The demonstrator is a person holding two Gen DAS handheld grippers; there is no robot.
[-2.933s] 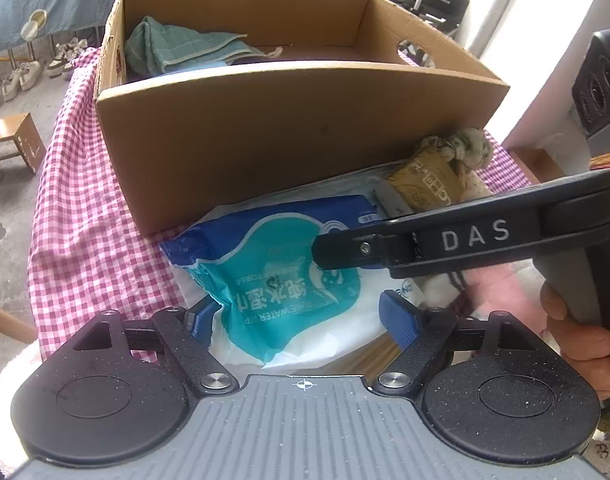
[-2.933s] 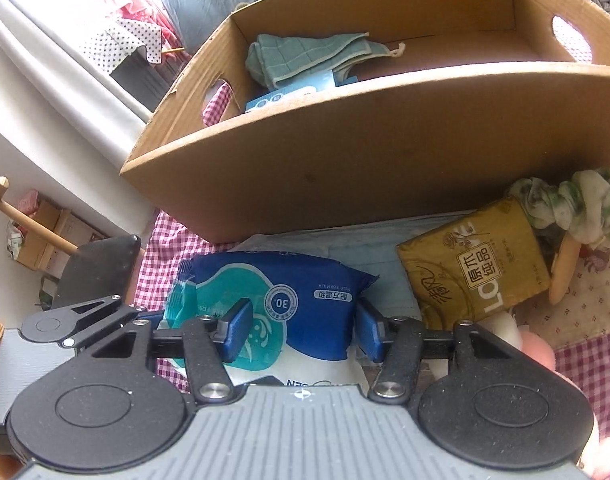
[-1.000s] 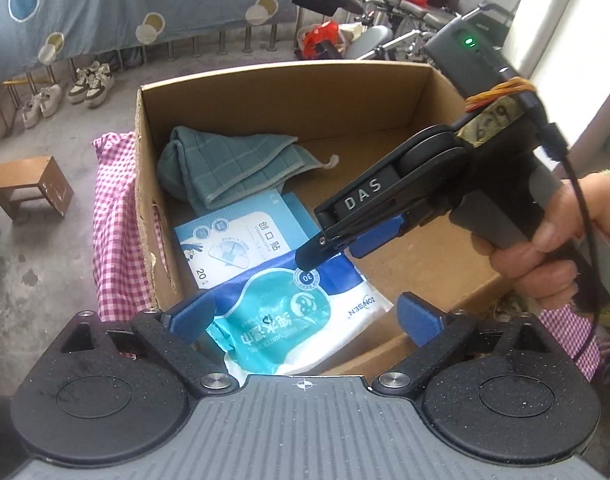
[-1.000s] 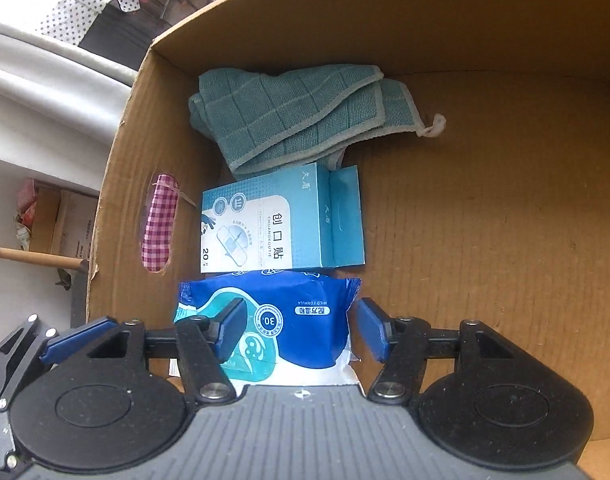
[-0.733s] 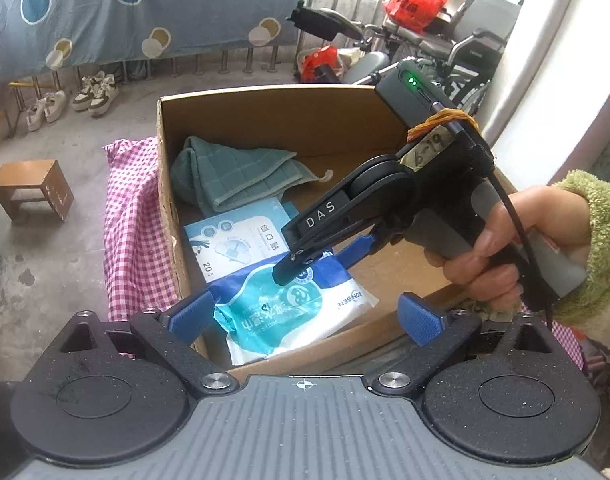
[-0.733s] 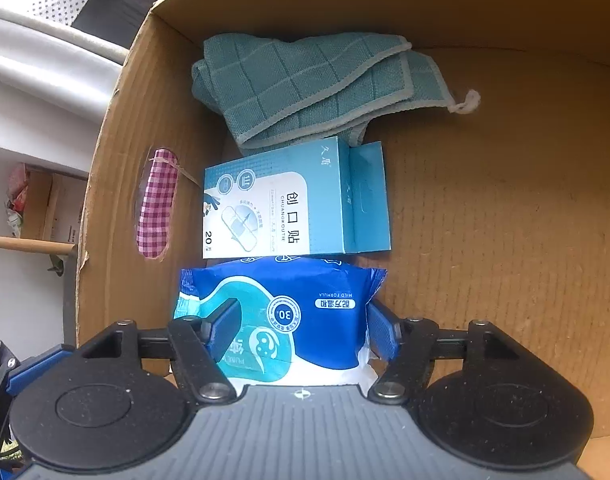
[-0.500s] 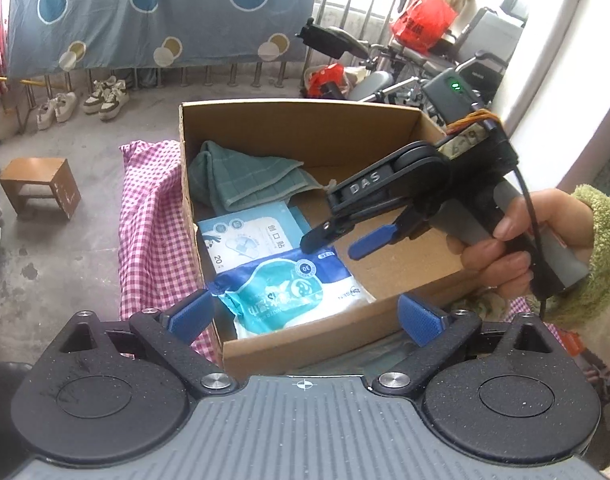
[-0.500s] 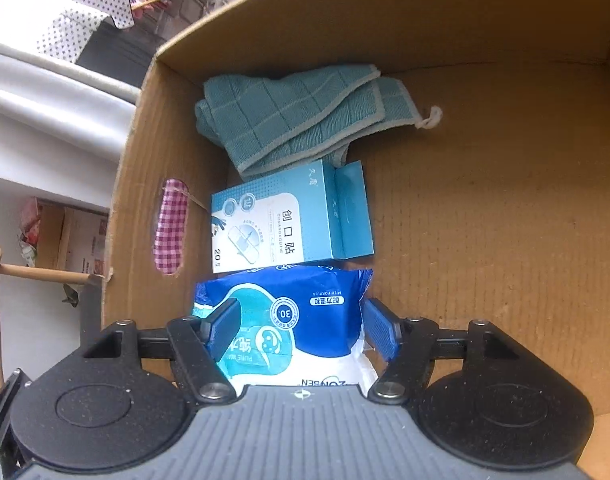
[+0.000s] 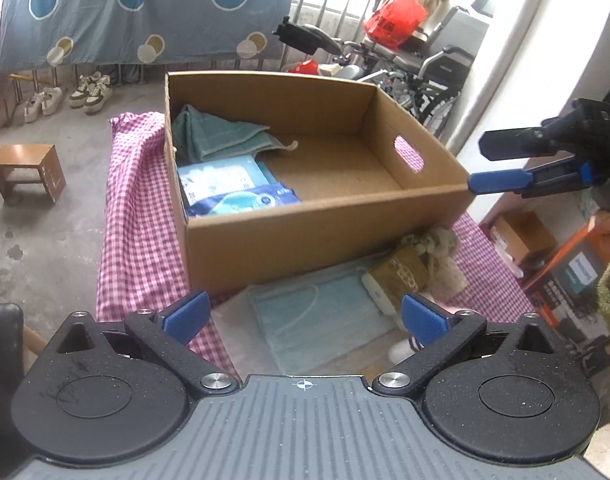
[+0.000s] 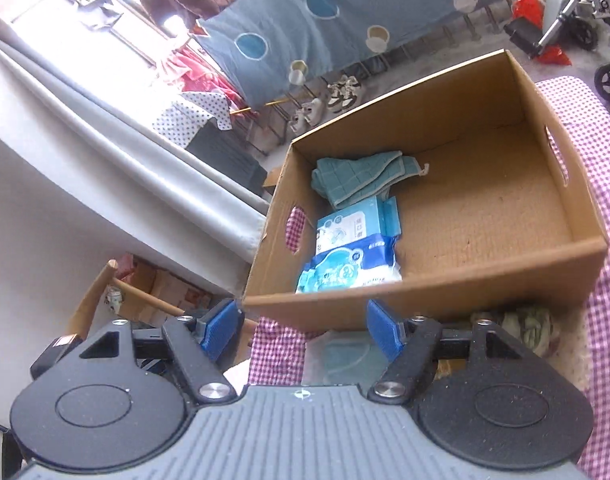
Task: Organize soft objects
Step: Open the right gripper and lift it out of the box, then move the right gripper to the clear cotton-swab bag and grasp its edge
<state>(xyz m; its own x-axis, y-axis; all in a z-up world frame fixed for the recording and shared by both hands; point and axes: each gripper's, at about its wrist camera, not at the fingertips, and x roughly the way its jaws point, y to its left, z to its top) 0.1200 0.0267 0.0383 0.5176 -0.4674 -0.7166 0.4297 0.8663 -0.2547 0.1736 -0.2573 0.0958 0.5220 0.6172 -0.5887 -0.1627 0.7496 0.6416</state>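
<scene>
I had both grippers drawn back from the cardboard box [image 9: 325, 236], which sat on the pink checked cloth [image 9: 141, 216] covering the counter. My left gripper [image 9: 303, 316] hung with its fingers spread wide and nothing between them, above a pale blue face mask [image 9: 317, 316] that lay flat on the cloth just in front of the box's near wall. My right gripper [image 10: 303, 330] was likewise released, its blue fingers [image 10: 221, 328] apart and empty, low before the box's near wall; from the left wrist view it showed at the right edge, level with the box rim.

Inside the box, three things lay in a row along the left wall: a folded teal towel [image 10: 361, 178] at the far end, a light blue plaster box [image 10: 357, 226] touching it in the middle, and the blue wet-wipes pack [image 10: 349, 268] at the near end, against the near wall. The other side of the box floor was bare cardboard.

On the cloth beside the mask, close to the box's near right corner, I could see a brown packet [image 9: 401, 274] and a crumpled patterned cloth [image 9: 433, 240] bunched together.
</scene>
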